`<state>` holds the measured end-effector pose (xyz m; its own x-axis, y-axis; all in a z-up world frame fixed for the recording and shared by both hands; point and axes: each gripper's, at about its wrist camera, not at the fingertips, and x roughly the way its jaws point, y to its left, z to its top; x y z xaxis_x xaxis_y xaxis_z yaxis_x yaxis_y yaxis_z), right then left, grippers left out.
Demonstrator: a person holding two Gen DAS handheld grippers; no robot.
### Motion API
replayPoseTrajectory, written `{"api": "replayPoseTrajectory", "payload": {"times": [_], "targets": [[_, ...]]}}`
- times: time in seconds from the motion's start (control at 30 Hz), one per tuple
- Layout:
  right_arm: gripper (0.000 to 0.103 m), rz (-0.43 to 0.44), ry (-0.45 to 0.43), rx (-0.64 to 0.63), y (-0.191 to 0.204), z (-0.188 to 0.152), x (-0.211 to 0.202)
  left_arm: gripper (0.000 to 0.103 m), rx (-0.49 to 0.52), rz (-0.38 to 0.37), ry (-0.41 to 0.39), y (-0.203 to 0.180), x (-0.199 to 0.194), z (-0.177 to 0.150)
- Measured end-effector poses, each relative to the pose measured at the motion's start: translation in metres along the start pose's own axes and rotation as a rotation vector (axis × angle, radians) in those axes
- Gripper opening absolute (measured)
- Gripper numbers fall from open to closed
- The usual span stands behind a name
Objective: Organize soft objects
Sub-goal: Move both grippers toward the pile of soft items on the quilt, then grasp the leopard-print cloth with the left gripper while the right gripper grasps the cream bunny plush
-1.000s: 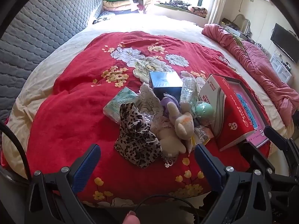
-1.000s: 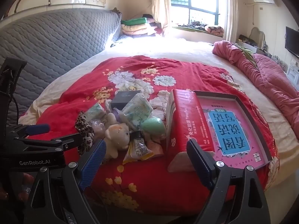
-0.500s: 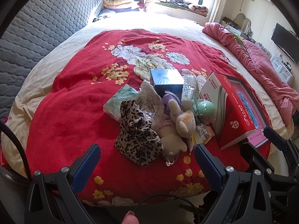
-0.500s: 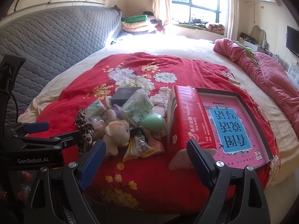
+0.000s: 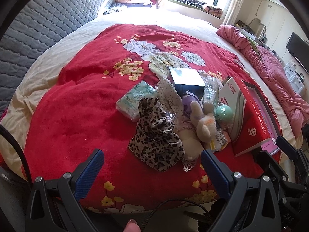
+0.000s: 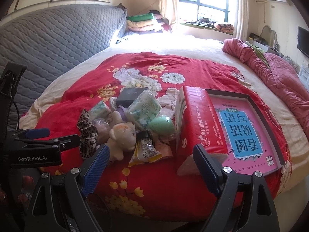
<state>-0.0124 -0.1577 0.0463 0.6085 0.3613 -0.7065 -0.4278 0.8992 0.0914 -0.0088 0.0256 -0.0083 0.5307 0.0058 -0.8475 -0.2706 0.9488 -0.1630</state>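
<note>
A pile of soft things lies on the red floral blanket [image 5: 77, 116]: a leopard-print cloth [image 5: 156, 139], a cream plush bunny [image 5: 202, 123], a green tissue pack [image 5: 133, 100], a mint-green ball [image 5: 224, 112] and a snack packet [image 6: 144, 150]. My left gripper [image 5: 152, 166] is open and empty, just in front of the leopard cloth. My right gripper [image 6: 150, 158] is open and empty, in front of the bunny [image 6: 123, 135] and the red tissue pack [image 6: 195, 127].
A dark box [image 5: 185, 79] and a clear bottle [image 5: 210, 90] lie behind the pile. A pink shallow box [image 6: 245, 129] sits on the right under the red pack. A grey quilted headboard [image 6: 54, 36] is left; a pink quilt [image 6: 280, 85] lies right.
Both grippers have moved a little closer to the pile. Nothing on the bed has moved.
</note>
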Motion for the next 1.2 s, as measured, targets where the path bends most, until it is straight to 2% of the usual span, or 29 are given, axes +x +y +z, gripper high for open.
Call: {"api": "replayPoseTrajectory", "payload": {"times": [0.23, 0.37, 0.5, 0.57, 0.67, 0.8, 0.93, 1.1, 1.13, 1.17, 1.2], "targets": [[0.088, 0.008, 0.018, -0.027, 0.007, 0.004, 0.011, 0.101, -0.061, -0.045, 0.058, 0.019, 0.017, 0.000], [0.088, 0.013, 0.076, -0.043, 0.011, 0.008, 0.022, 0.101, -0.092, -0.069, 0.082, 0.024, 0.030, 0.004], [0.088, 0.025, 0.084, -0.070, 0.020, 0.014, 0.039, 0.101, -0.131, -0.127, 0.138, 0.030, 0.049, 0.014], [0.088, 0.021, 0.119, -0.084, 0.023, 0.015, 0.050, 0.100, -0.146, -0.146, 0.161, 0.031, 0.057, 0.018], [0.088, 0.014, 0.147, -0.106, 0.028, 0.016, 0.065, 0.088, -0.163, -0.166, 0.169, 0.034, 0.066, 0.024], [0.088, 0.001, 0.194, -0.127, 0.031, 0.017, 0.085, 0.077, -0.165, -0.170, 0.176, 0.039, 0.076, 0.032], [0.088, -0.022, 0.215, -0.137, 0.033, 0.022, 0.101, 0.065, -0.171, -0.205, 0.184, 0.042, 0.078, 0.037], [0.087, -0.025, 0.238, -0.130, 0.036, 0.028, 0.115, 0.037, -0.159, -0.245, 0.194, 0.040, 0.076, 0.040], [0.083, -0.019, 0.242, -0.128, 0.036, 0.028, 0.118, 0.033, -0.167, -0.264, 0.204, 0.040, 0.077, 0.040], [0.073, -0.010, 0.257, -0.126, 0.036, 0.027, 0.122, 0.026, -0.169, -0.269, 0.212, 0.039, 0.078, 0.041], [0.059, 0.004, 0.277, -0.119, 0.036, 0.027, 0.126, 0.023, -0.164, -0.269, 0.219, 0.038, 0.078, 0.040]]}}
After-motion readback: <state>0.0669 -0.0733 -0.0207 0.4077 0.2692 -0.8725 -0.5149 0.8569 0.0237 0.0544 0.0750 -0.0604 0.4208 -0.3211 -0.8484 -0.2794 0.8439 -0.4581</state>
